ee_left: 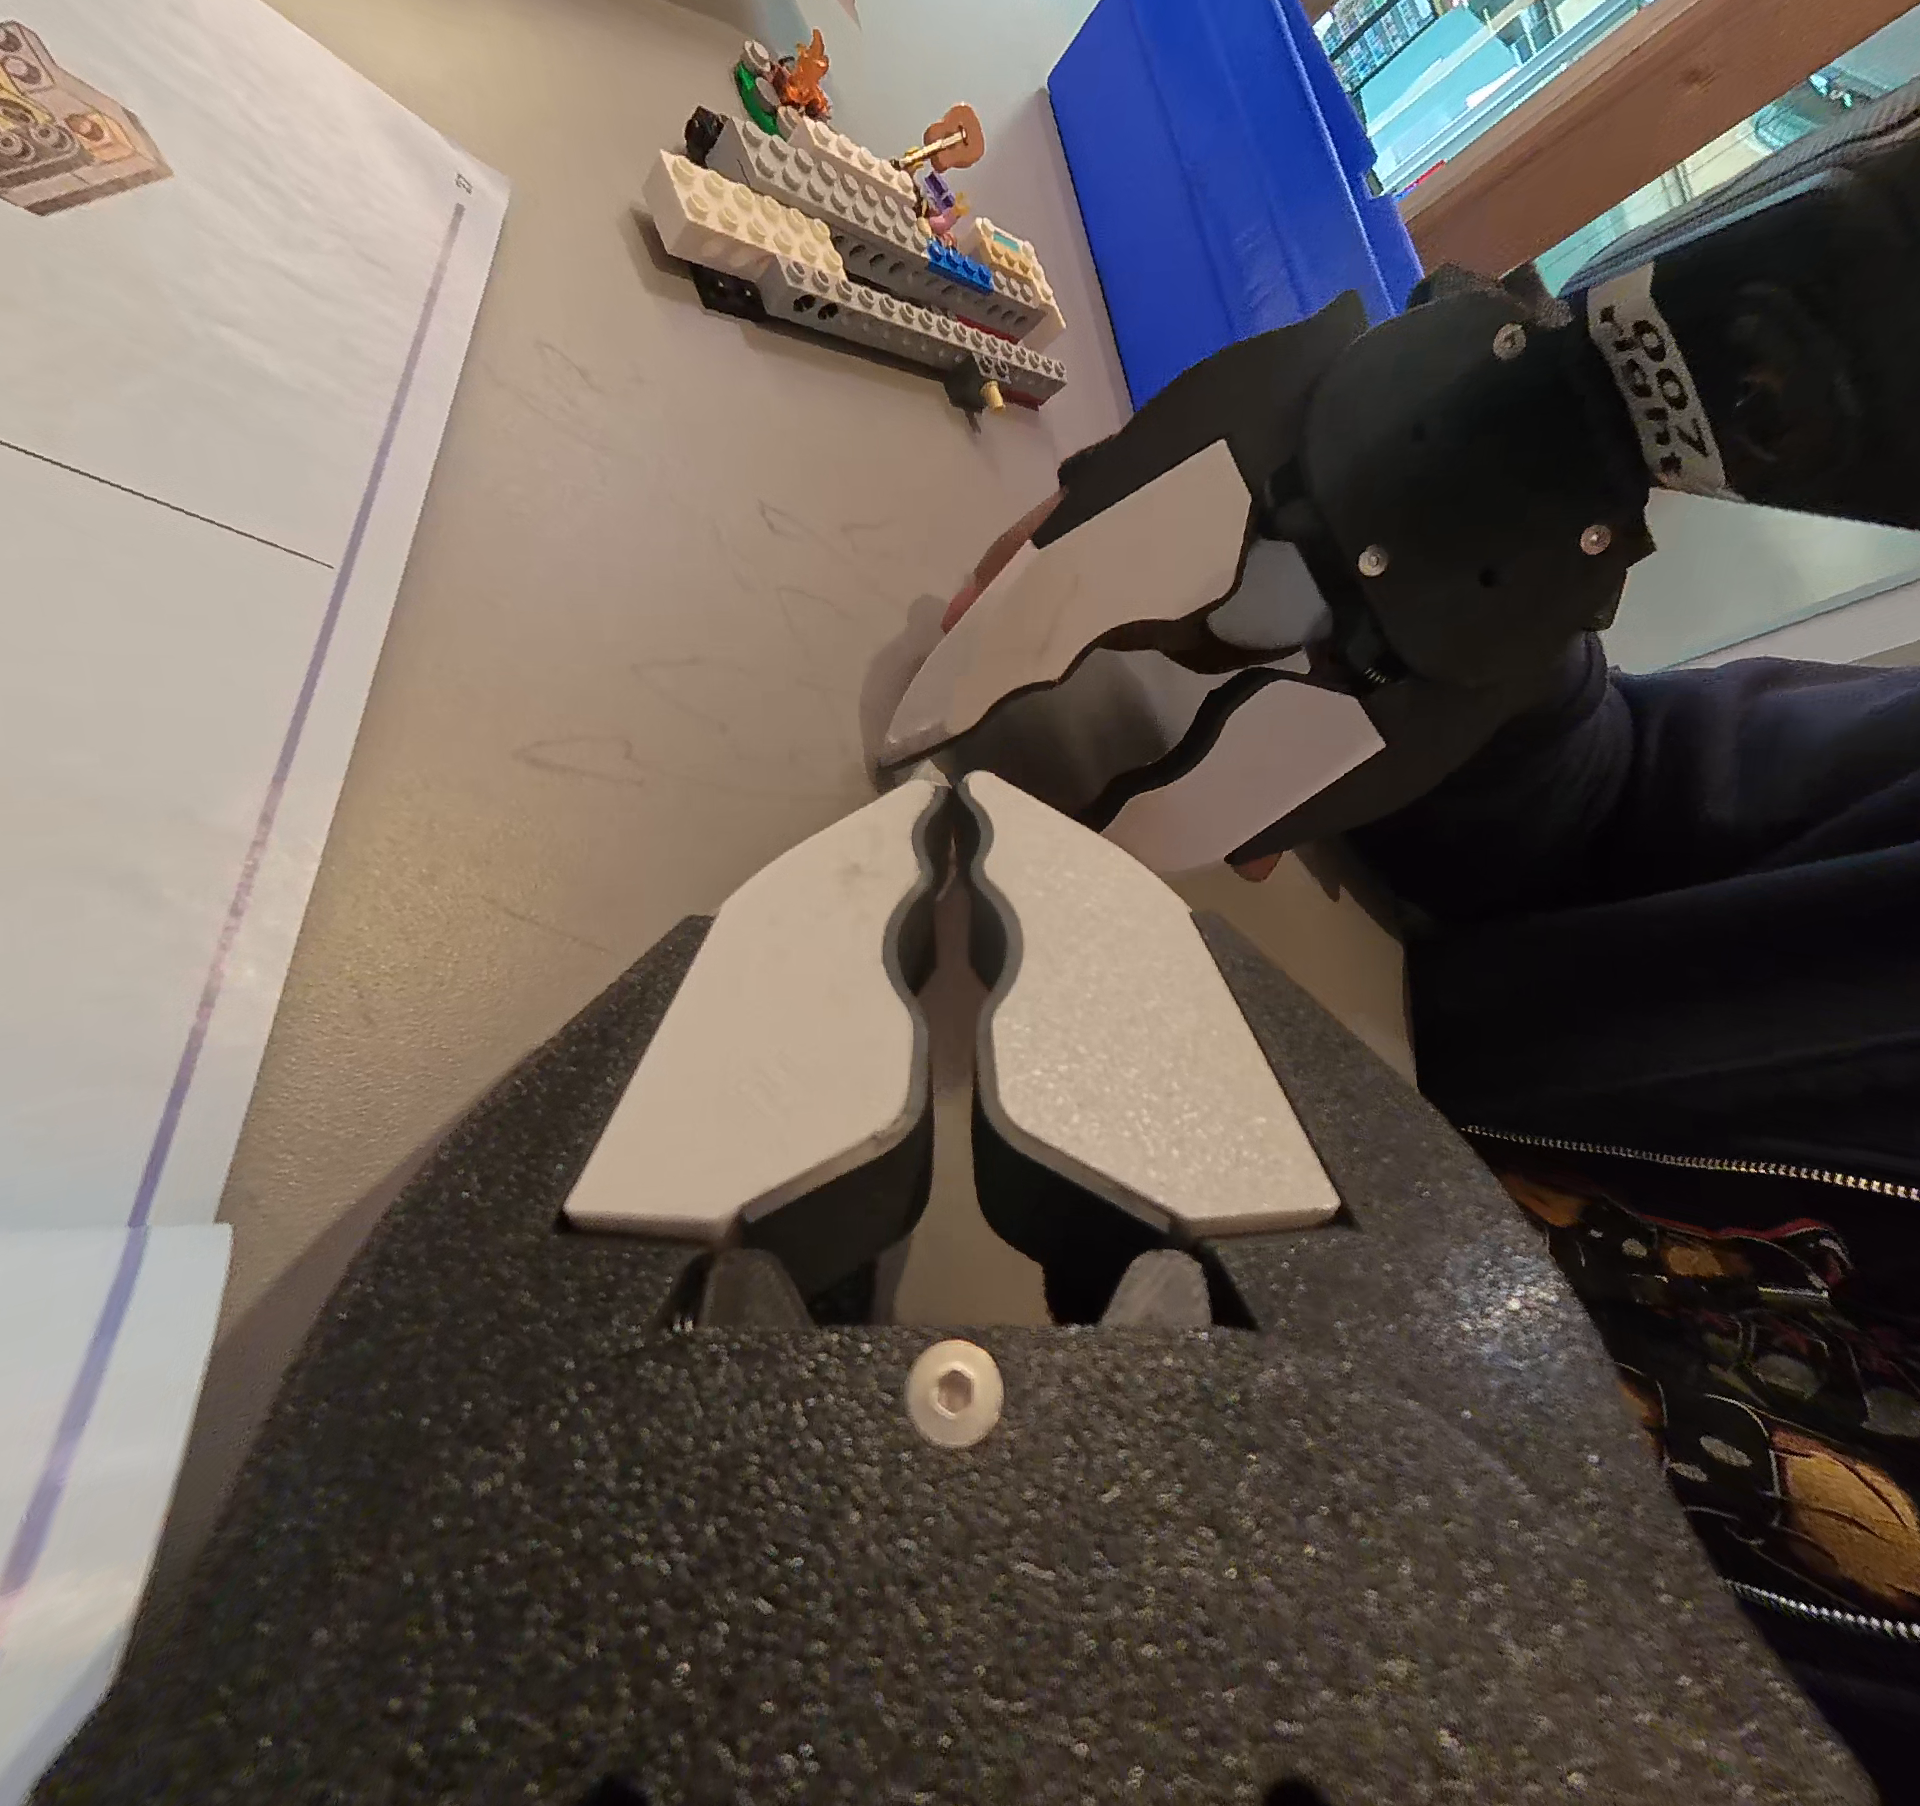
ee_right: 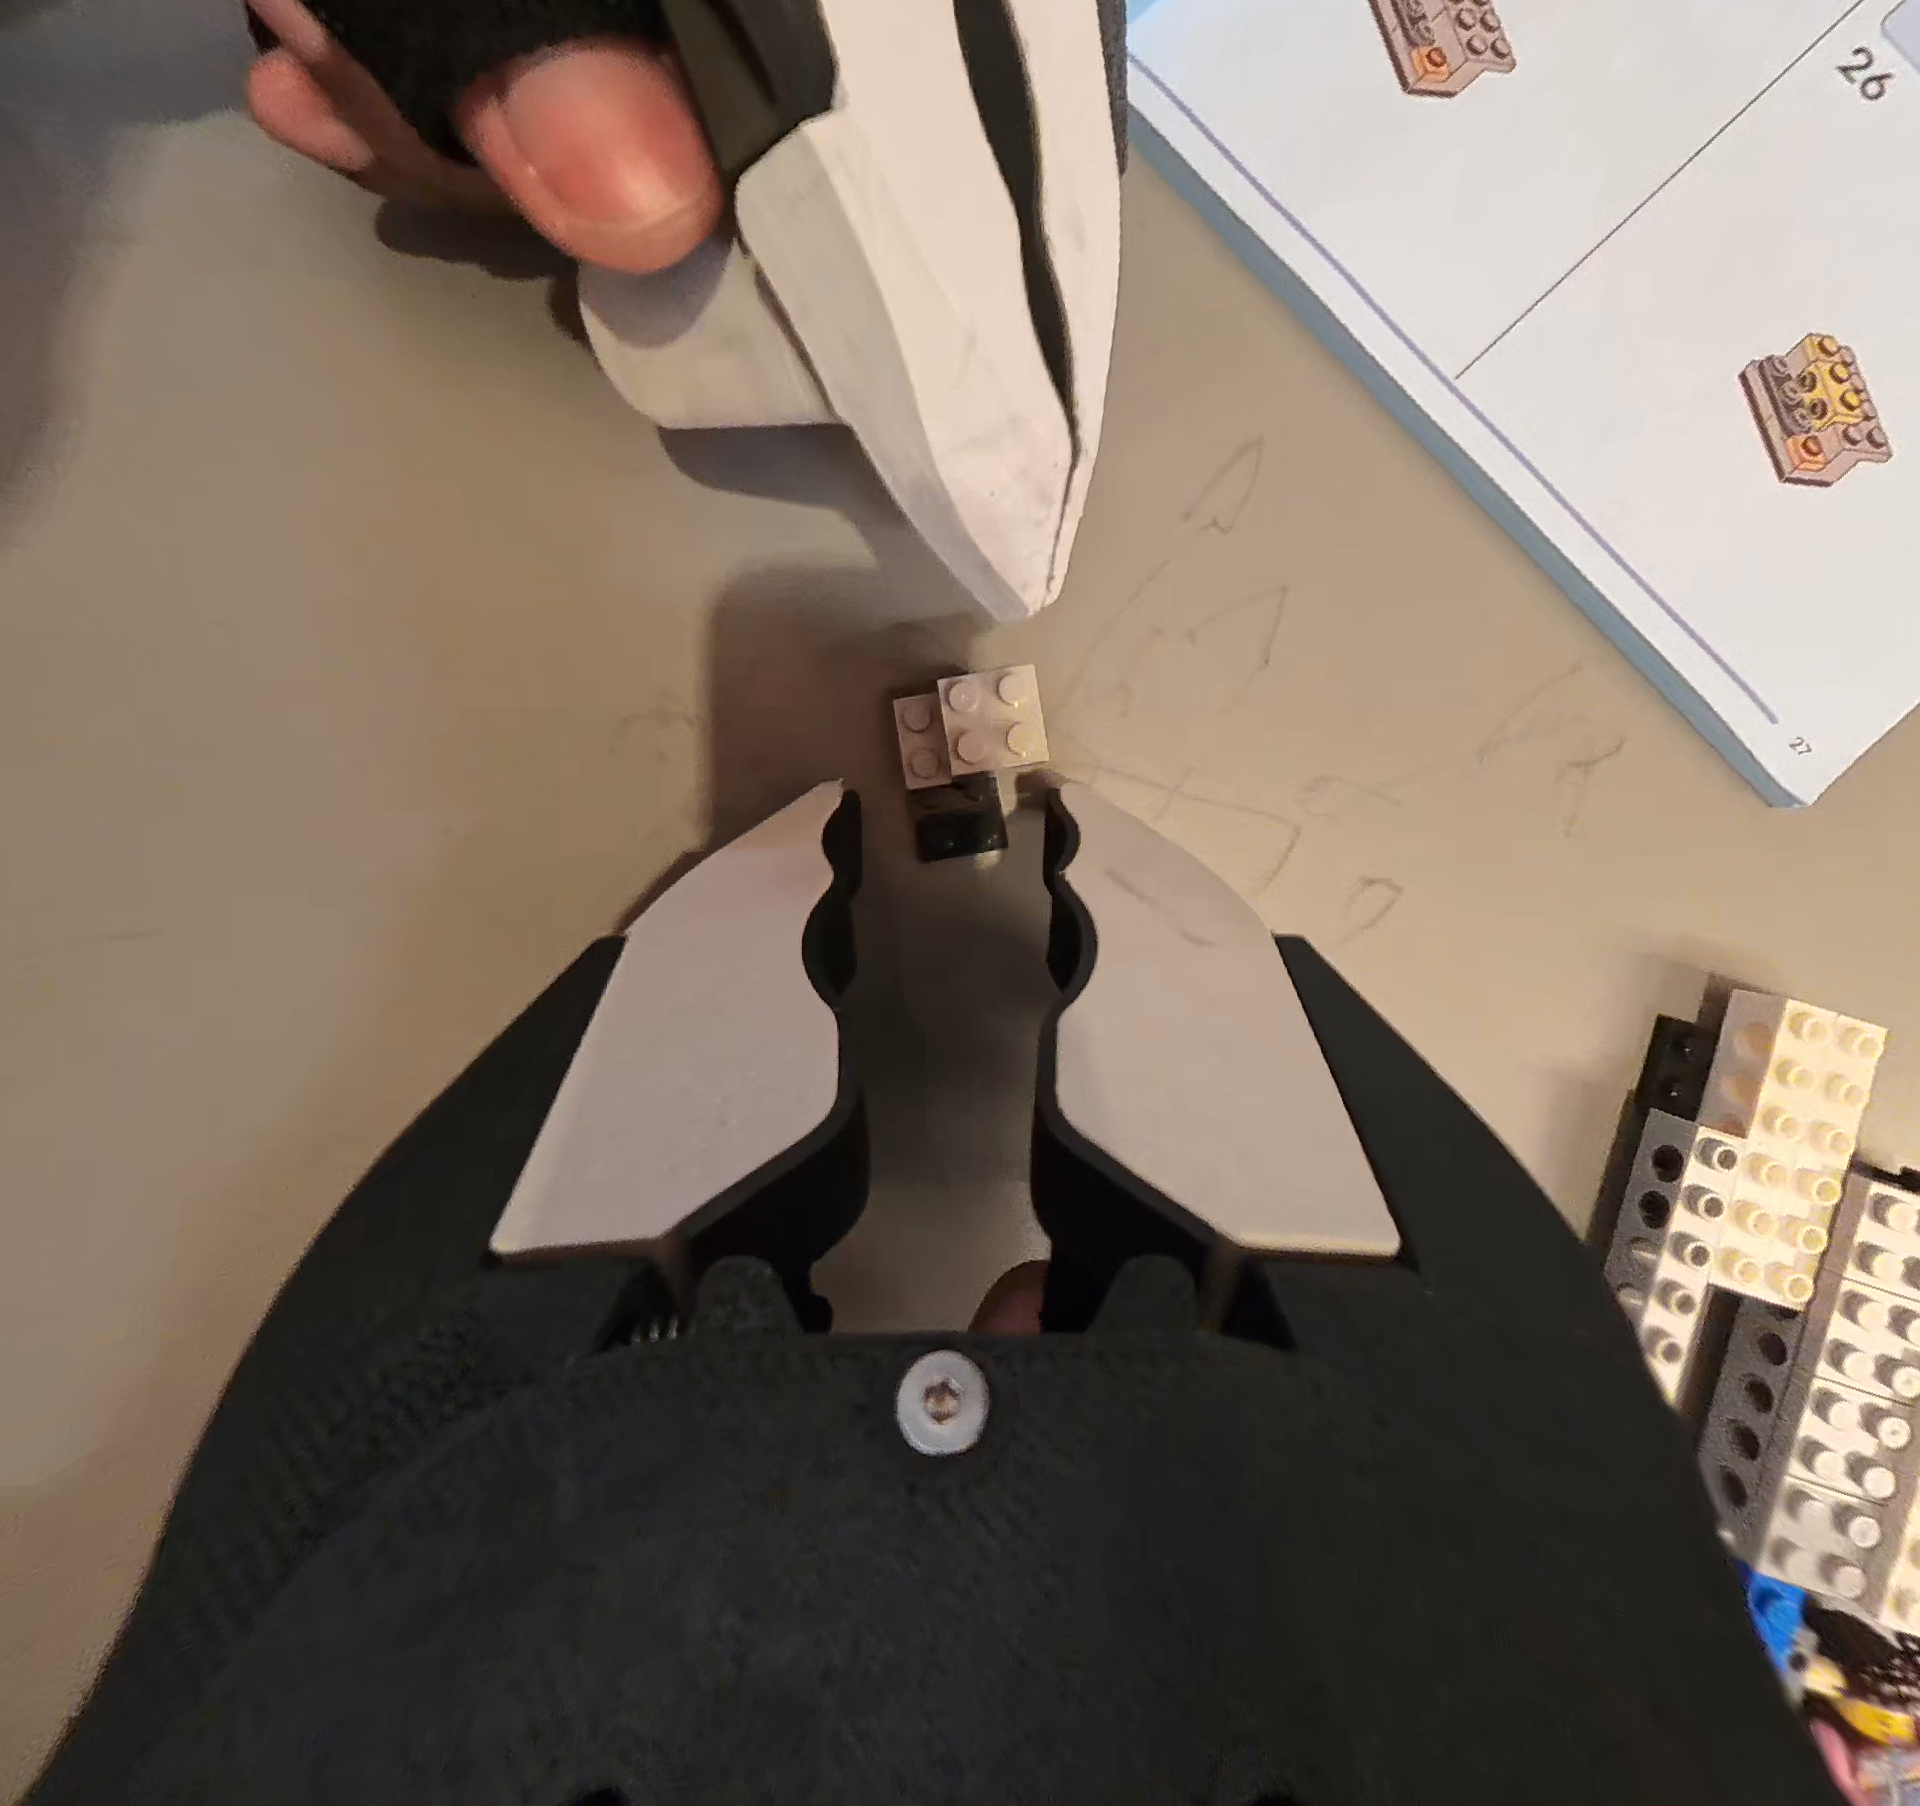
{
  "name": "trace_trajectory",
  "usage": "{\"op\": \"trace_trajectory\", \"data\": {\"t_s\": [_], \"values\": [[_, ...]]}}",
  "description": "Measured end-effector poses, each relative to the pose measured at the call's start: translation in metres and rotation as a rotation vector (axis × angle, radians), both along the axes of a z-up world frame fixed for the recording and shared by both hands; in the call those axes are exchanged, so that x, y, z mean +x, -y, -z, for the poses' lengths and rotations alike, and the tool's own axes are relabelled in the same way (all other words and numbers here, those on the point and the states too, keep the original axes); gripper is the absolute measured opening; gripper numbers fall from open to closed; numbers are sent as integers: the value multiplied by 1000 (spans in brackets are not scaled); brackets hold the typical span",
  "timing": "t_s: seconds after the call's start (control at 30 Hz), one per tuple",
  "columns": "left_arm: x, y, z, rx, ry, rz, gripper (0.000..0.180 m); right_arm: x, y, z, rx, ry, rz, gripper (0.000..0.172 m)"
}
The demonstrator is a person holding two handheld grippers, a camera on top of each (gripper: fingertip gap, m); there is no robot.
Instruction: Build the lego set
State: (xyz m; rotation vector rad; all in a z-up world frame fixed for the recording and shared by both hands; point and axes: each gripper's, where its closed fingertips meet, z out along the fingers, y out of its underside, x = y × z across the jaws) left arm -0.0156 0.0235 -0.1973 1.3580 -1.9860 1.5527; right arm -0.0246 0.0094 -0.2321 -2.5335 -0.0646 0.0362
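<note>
A small brick assembly (ee_right: 971, 743) stands on the beige table (ee_right: 416, 665). It is made of light grey studded plates on top of a black brick (ee_right: 961, 831). My right gripper (ee_right: 945, 792) is open, with a fingertip on each side of the black brick and a gap at both pads. My left gripper (ee_right: 1039, 593) comes in from the far side, shut, with its tips just beyond the grey plates. In the left wrist view my left gripper (ee_left: 951, 788) shows its fingers closed together, with a finger (ee_left: 1039, 634) of the open right gripper right in front of them.
An open instruction booklet (ee_right: 1558, 302) lies at the far right; it also shows in the left wrist view (ee_left: 208, 509). A large white and grey brick build (ee_right: 1787, 1289) sits at the right, also in the left wrist view (ee_left: 852, 239). A blue bin (ee_left: 1216, 146) stands behind it. A thumb (ee_right: 592, 167) rests on the left gripper. One gripper's finger ends stand about 4 cm off the other's.
</note>
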Motion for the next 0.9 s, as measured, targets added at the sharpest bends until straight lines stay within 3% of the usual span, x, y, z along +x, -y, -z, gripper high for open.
{"op": "trace_trajectory", "data": {"t_s": [0.33,0.9], "values": [[1,-1,-1,-13,-3,-7,0,-2,-8,0,52,1,25,17],[4,-5,-7,-54,12,-32,0,4,-11,-4,147,-58,84,16]]}}
